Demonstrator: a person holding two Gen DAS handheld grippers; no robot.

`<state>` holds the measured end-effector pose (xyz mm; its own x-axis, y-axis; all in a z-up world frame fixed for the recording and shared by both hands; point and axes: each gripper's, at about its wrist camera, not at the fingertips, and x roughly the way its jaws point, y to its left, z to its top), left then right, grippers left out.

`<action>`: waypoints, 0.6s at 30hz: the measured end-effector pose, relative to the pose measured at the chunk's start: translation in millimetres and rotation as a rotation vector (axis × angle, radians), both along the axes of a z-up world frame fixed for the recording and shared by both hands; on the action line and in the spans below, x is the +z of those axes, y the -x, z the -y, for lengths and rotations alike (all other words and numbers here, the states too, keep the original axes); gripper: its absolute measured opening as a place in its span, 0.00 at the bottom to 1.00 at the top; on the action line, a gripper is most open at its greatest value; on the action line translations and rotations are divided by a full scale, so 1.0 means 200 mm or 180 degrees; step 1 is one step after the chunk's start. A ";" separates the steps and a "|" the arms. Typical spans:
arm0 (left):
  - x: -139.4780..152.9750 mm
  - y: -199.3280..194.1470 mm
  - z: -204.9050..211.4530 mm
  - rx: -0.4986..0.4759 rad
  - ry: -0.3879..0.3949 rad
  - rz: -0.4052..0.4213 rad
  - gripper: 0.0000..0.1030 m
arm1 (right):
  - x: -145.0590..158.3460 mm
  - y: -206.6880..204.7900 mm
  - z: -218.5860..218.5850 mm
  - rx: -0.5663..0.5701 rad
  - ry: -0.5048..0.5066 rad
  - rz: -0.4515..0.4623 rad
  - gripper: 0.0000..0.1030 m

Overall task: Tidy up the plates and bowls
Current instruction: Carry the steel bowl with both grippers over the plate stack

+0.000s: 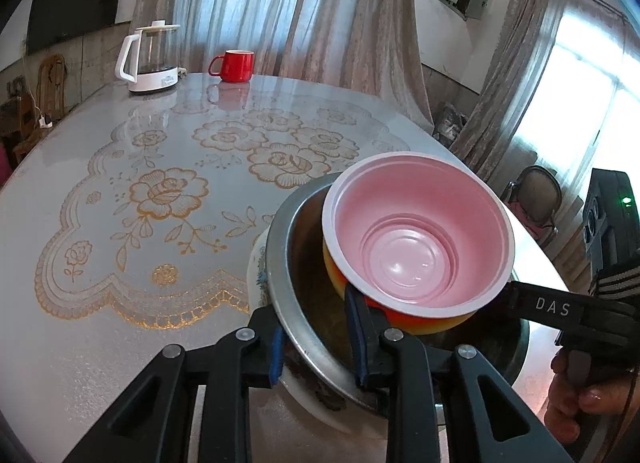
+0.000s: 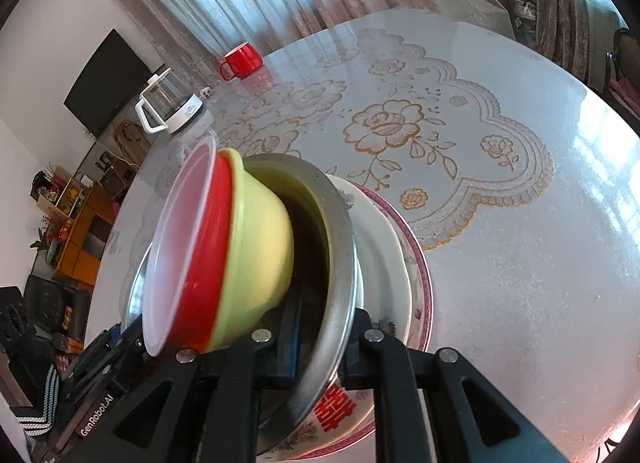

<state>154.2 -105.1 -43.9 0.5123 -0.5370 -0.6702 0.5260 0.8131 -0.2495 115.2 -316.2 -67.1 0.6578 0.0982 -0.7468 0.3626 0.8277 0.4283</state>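
A stack of dishes sits on the round table (image 1: 120, 303). From the top: a clear plastic bowl (image 1: 416, 231) (image 2: 180, 247), a red bowl (image 2: 204, 263), a yellow bowl (image 2: 260, 251), a steel bowl (image 1: 288, 283) (image 2: 336, 275), a white patterned bowl (image 2: 384, 263) and a pink-rimmed plate (image 2: 420, 263). My left gripper (image 1: 318, 339) straddles the steel bowl's rim, one finger inside and one outside. My right gripper (image 2: 324, 343) straddles the same rim from the opposite side. In the right wrist view the stack appears tilted.
A red mug (image 1: 236, 65) and a white-and-glass kettle (image 1: 150, 59) stand at the far edge of the table. A lace-pattern cloth (image 1: 160, 203) covers the table's middle. Chairs (image 1: 536, 199) and a cabinet (image 2: 80, 231) stand around the table.
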 end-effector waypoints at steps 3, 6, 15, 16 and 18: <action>0.00 0.01 0.00 -0.0001 0.0000 0.0006 0.26 | 0.00 0.00 0.01 0.0000 -0.0024 0.0012 0.13; 0.00 0.01 0.00 -0.0013 0.0010 -0.0003 0.27 | 0.01 0.01 0.01 -0.0011 -0.0004 0.0017 0.13; 0.04 0.05 -0.03 0.0007 0.0059 0.0036 0.29 | 0.12 0.09 0.06 -0.0253 0.0196 0.0234 0.23; 0.05 0.06 -0.04 0.0020 0.0070 0.0044 0.29 | 0.13 0.09 0.07 -0.0269 0.0190 0.0257 0.23; 0.07 0.07 -0.06 0.0057 0.0101 0.0063 0.29 | 0.15 0.09 0.08 -0.0280 0.0192 0.0302 0.23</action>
<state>141.0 -92.2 -29.9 0.5350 -0.5484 -0.6427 0.5164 0.8143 -0.2650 96.2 -332.5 -37.3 0.7298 -0.0060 -0.6837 0.3951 0.8197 0.4146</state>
